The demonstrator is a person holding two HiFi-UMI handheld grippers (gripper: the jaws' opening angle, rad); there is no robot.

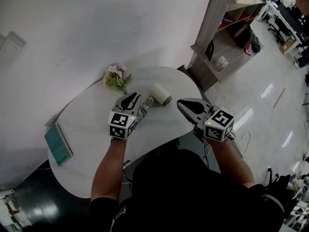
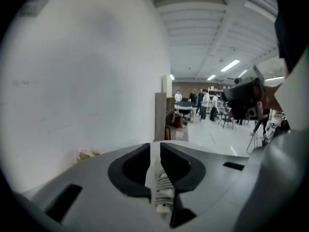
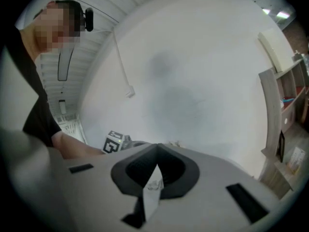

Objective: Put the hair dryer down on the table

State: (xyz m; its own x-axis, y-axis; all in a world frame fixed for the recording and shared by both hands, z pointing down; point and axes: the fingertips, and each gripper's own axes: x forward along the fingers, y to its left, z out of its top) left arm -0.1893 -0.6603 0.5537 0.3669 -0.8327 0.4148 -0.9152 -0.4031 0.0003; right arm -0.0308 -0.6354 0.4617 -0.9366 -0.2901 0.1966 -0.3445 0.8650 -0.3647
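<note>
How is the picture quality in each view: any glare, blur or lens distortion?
Head view: tilted; light glares off the floor; the person's torso nearly black. Left gripper view: fisheye, dark corners, the close left gripper soft. Right gripper view: same bending, soft shadow on the wall.

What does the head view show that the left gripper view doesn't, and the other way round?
Head view only: the dryer's barrel beside the left gripper, the table, a teal book. Left gripper view only: people far down the room, and a ribbed white piece in the slit between its nearly closed jaws; whether they press it is unclear. Both: the flowers, the white wall, the shelf.
</note>
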